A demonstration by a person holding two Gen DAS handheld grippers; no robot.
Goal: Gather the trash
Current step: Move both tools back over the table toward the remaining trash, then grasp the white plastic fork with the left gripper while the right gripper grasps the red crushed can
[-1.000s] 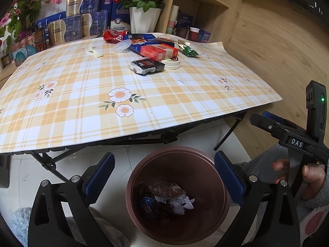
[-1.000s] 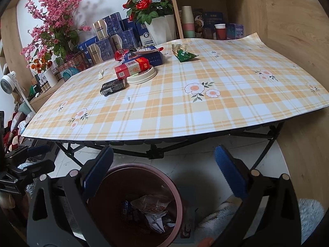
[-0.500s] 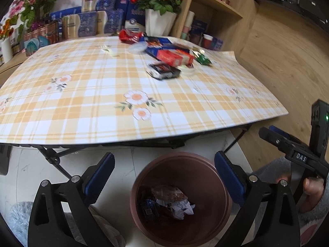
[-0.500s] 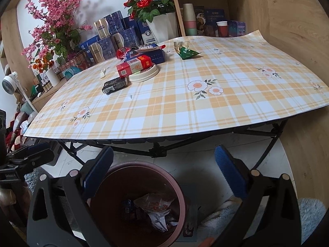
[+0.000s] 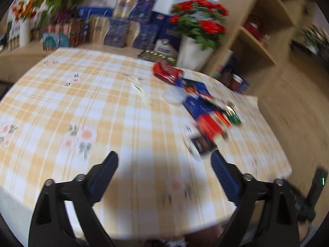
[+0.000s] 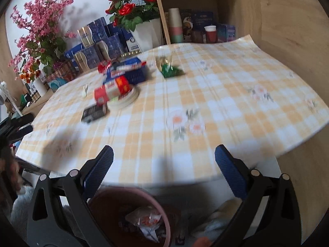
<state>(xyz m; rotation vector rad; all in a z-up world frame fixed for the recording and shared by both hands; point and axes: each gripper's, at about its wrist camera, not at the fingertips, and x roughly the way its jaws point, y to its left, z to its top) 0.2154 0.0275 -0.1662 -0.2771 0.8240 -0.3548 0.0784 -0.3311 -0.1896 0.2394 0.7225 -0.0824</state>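
Trash lies at the far side of the checked table (image 5: 82,103): a black packet (image 5: 202,145) nearest, a red box (image 5: 209,123), a blue box (image 5: 193,98), a green wrapper (image 5: 234,118) and a crumpled red packet (image 5: 167,73). My left gripper (image 5: 164,156) hovers over the table's near part, left of the black packet; its jaws are closing with nothing between them. My right gripper (image 6: 164,150) is open and empty above the table's near edge. Under it stands the brown bin (image 6: 164,207) with crumpled wrappers (image 6: 146,218) inside. The black packet (image 6: 94,113) and green wrapper (image 6: 171,71) show far ahead.
A white vase of red roses (image 5: 195,51) and blue gift boxes (image 5: 117,33) stand behind the table. A wooden shelf (image 5: 259,30) with cups is at the right. A white lid (image 5: 173,94) and a small white scrap (image 5: 139,85) lie on the cloth.
My left gripper swung up from over the bin to above the table and rolled, its jaws narrowing slightly. My right gripper rose and moved toward the table edge.
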